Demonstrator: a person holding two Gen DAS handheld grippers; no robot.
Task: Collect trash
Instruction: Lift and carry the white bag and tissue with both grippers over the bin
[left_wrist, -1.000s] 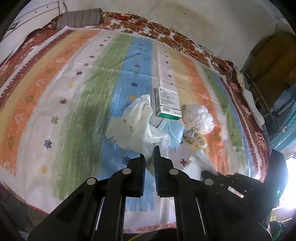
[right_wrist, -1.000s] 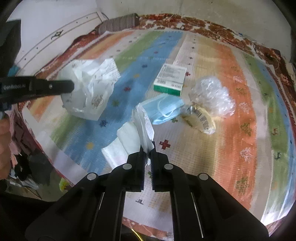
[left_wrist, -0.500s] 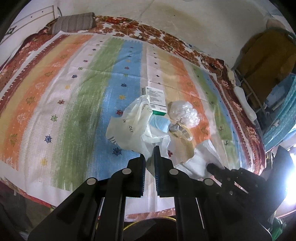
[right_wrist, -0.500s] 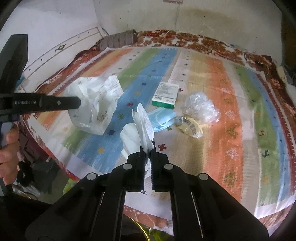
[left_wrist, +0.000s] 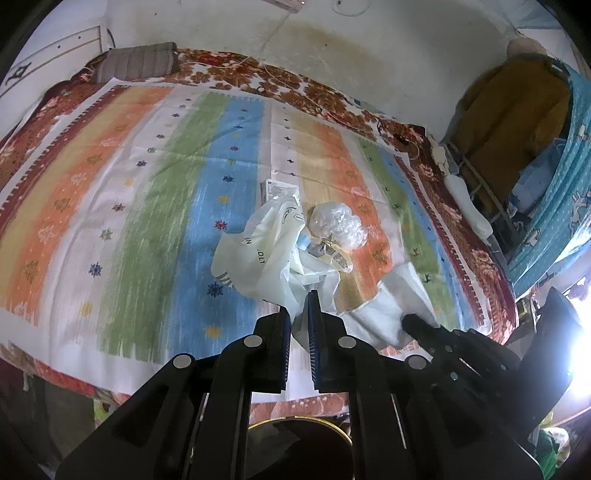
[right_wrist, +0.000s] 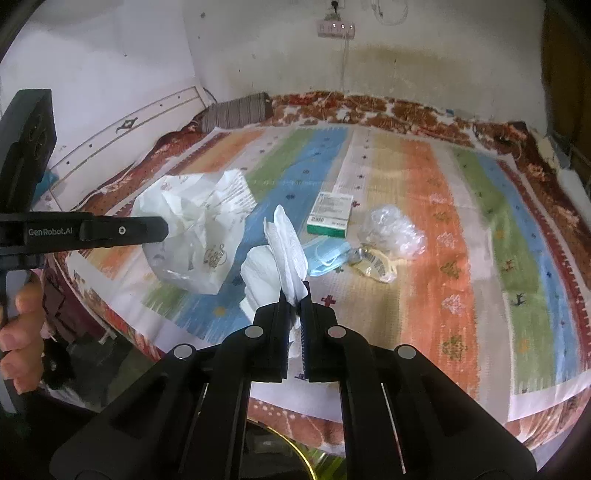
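Observation:
My left gripper is shut on a white plastic bag, which hangs above the striped bedspread. In the right wrist view the same bag hangs from the left gripper's black finger at the left. My right gripper is shut on a white paper tissue, lifted off the bed. On the spread lie a green-and-white box, a blue face mask, a crumpled clear plastic wrap and a yellow wrapper.
The striped bedspread covers a bed with a floral red border. A striped pillow lies at the far end by the wall. A round gold-rimmed bin sits below the bed's near edge. A person's hand holds the left gripper.
Both grippers have risen and pulled back from the bed, carrying the bag and the tissue. The tissue has left the bedspread and hangs free. The bed looks smaller and farther.

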